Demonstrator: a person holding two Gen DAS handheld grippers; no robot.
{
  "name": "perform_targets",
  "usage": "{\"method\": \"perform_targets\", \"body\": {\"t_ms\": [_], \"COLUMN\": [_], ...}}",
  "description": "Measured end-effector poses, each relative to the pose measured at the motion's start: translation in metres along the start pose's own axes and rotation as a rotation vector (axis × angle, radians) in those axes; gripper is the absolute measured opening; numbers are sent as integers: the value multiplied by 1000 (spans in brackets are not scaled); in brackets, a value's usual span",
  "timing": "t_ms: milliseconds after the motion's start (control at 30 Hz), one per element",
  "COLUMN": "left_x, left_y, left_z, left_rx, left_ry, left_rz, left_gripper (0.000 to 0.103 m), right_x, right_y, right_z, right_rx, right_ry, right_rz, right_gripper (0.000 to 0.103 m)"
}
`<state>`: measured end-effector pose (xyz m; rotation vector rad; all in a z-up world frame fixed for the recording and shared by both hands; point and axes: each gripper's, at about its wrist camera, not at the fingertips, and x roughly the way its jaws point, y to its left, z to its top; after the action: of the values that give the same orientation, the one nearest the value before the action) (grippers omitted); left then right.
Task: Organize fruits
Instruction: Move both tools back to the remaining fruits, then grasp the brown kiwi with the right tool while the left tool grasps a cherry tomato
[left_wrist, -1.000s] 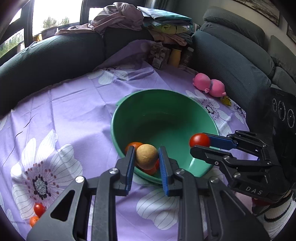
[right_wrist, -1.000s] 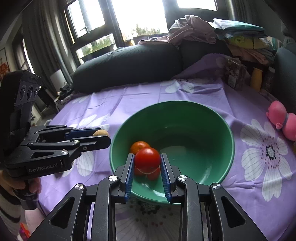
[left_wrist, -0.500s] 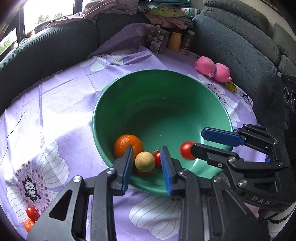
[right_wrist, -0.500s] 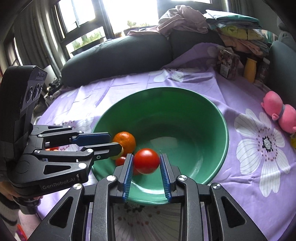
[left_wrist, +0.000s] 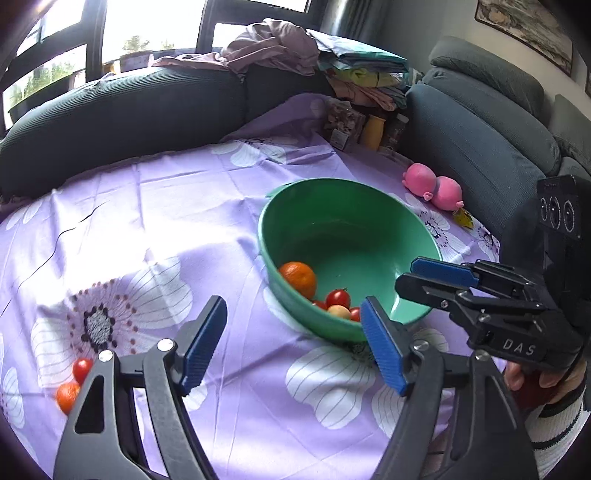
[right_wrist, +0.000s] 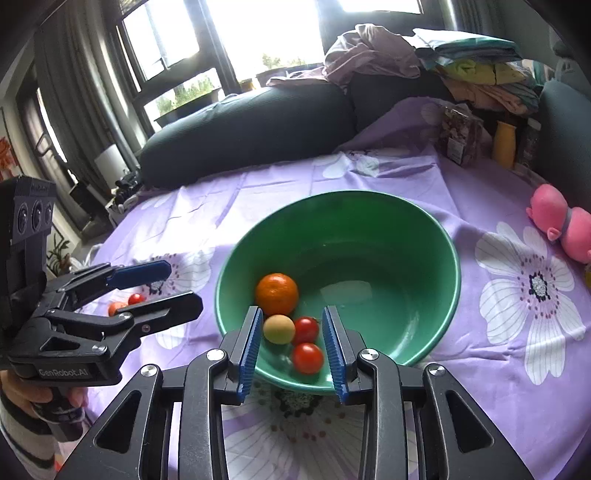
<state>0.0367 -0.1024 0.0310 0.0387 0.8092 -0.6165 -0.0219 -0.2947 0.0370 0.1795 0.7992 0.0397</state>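
Note:
A green bowl (left_wrist: 332, 182) (right_wrist: 369, 194) stands on the purple flowered cloth. In it lie an orange (right_wrist: 277, 293) (left_wrist: 298, 278), a tan round fruit (right_wrist: 279, 328) and two cherry tomatoes (right_wrist: 307, 357). My left gripper (left_wrist: 293, 301) (right_wrist: 177, 286) hangs left of the bowl, its jaws opening wide with nothing between them. My right gripper (right_wrist: 292, 314) (left_wrist: 408, 275) is over the bowl's near rim. Its jaws are opening and the pads touch no fruit. A cherry tomato (left_wrist: 82, 369) and a small orange (left_wrist: 67, 396) lie on the cloth at the near left.
A pink toy (left_wrist: 434, 186) (right_wrist: 561, 221) lies right of the bowl. A snack bag (left_wrist: 345, 123) and a yellow bottle (left_wrist: 373, 131) stand at the back. Dark sofa cushions (left_wrist: 129, 110) ring the table, with folded clothes piled on top.
The left gripper let the tan fruit drop into the bowl, pulled back to the left and opened wide. The right gripper released its tomato into the bowl and its jaws parted.

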Motion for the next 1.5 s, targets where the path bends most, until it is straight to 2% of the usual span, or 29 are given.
{"method": "perform_targets", "body": {"t_ms": [67, 200, 467, 700, 833, 933, 1133, 1267, 1400, 1500], "left_x": [-11, -32, -61, -75, -74, -73, -55, -40, -29, -20], "left_y": [12, 36, 68, 99, 116, 128, 146, 157, 164, 164], "left_z": [-9, -24, -45, -54, -54, -54, -55, -56, -52, -49], "left_rx": [-34, -115, -210, -248, -228, -205, -128, -68, -17, 47], "left_ry": [-7, -11, -29, -56, -29, -13, 78, 148, 200, 242], "left_rz": [37, 80, 134, 199, 256, 272, 273, 310, 284, 304], "left_gripper": [76, 77, 78, 77, 76, 74, 64, 62, 58, 56], "right_x": [-2, -1, 5, 22, 37, 50, 79, 100, 124, 139], "right_y": [8, 28, 72, 101, 117, 126, 147, 161, 173, 180], "right_z": [0, -1, -5, -13, -17, -20, -23, -21, -22, -22], "right_rx": [0, -11, -101, -160, -197, -225, -284, -328, -374, -397], "right_ry": [-9, -5, 33, 87, 127, 157, 213, 248, 300, 318], "right_rz": [36, 103, 160, 190, 207, 218, 250, 263, 246, 247], "right_gripper": [39, 40, 40, 40, 40, 40, 40, 40, 40, 40]}}
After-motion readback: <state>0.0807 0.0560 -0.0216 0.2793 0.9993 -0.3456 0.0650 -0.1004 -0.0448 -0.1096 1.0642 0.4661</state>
